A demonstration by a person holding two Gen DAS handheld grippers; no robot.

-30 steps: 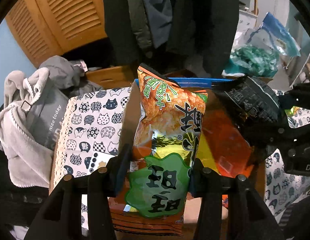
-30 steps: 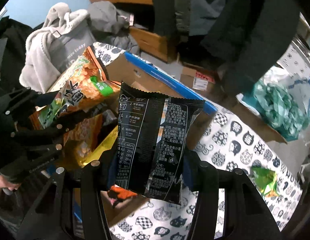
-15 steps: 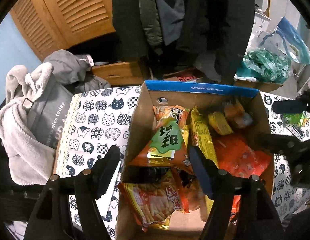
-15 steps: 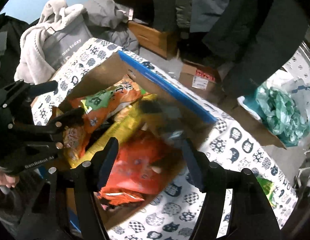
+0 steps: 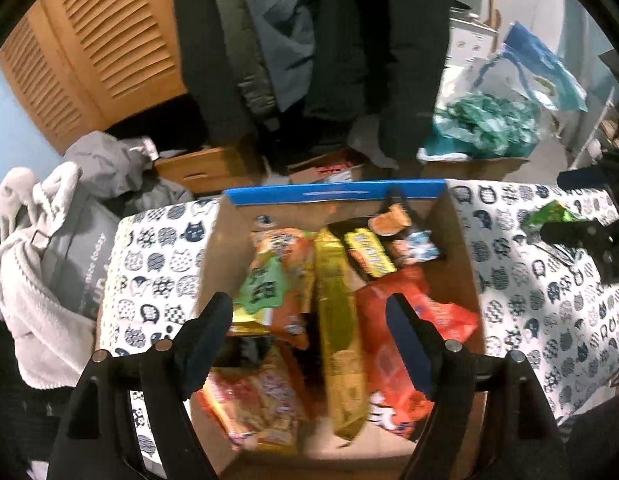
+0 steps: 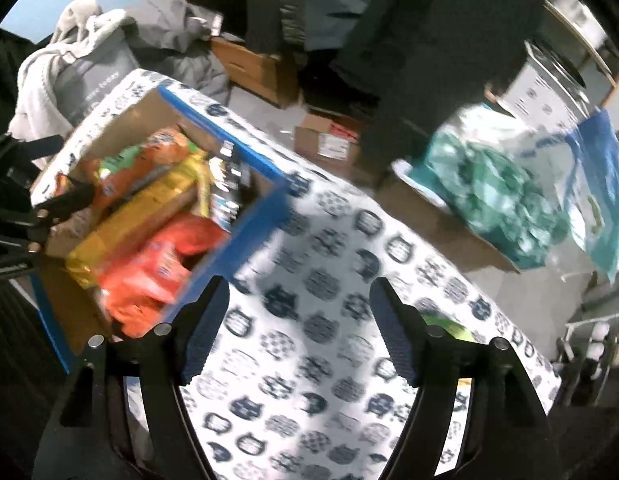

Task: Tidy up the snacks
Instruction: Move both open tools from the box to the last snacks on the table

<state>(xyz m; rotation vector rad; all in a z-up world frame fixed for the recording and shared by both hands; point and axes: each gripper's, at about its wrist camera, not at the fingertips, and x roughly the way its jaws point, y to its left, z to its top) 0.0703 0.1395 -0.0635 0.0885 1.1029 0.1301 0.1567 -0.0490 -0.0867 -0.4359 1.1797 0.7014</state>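
A cardboard box with a blue rim sits on the cat-print tablecloth and holds several snack bags. An orange bag with a green label lies at its left, a yellow bag in the middle, a red bag at the right, a black bag at the back. My left gripper is open and empty above the box. My right gripper is open and empty over the cloth right of the box. A small green packet lies on the cloth.
The cat-print cloth covers the table. A grey bag with clothes stands left of the table. Dark coats hang behind. A teal plastic bag rests on a cardboard box at the right. A wooden louvred door is at the back left.
Both grippers opened and let their bags fall into the box: the orange bag from the left, the black bag from the right. The right gripper then swung right over the cloth.
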